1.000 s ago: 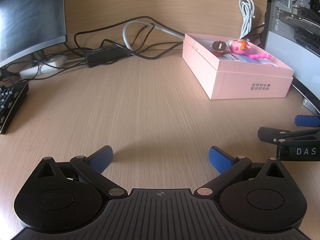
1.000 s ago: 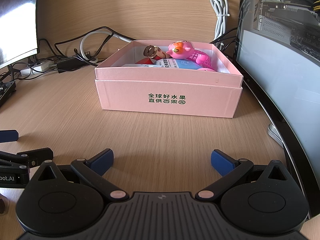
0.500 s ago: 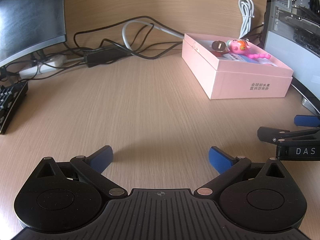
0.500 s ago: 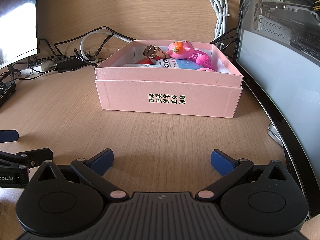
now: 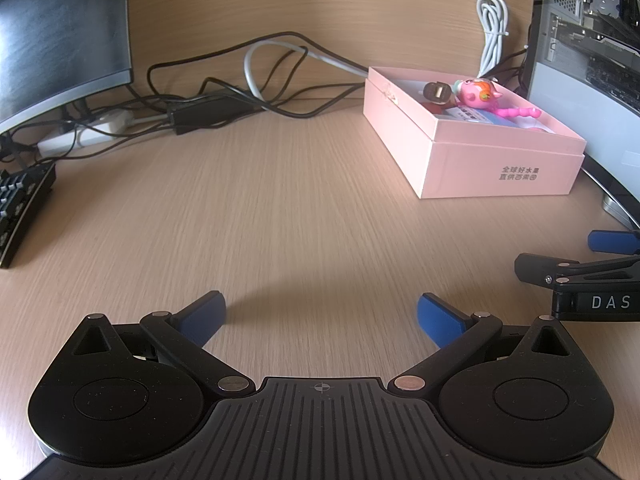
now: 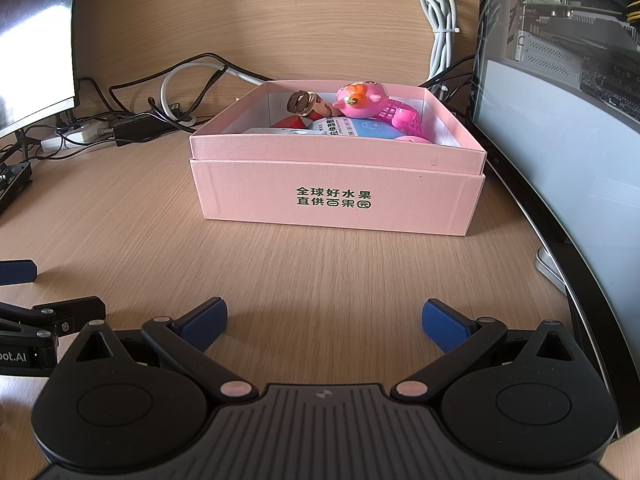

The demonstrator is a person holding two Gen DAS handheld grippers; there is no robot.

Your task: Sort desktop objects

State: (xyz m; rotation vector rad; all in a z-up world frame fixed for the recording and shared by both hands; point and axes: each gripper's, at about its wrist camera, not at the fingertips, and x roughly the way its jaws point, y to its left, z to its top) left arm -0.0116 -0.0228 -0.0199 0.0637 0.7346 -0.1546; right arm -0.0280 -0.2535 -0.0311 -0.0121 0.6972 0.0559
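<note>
Pink box [image 6: 336,196] sits near the table's [image 5: 280,208] right rear corner, holding a pink toy [image 6: 362,102]. Left hand-held gripper [image 5: 320,316] and right hand-held gripper [image 6: 324,318] gape wide, both empty.

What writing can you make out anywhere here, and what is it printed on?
"全球好水果 / 直供百果园": front of the pink cardboard box.
"DAS": body of the right gripper, cut off at the picture's edge.
"oot.AI": body of the left gripper, also cut off.
Print on the white and blue packet in the box: too small to read.
</note>
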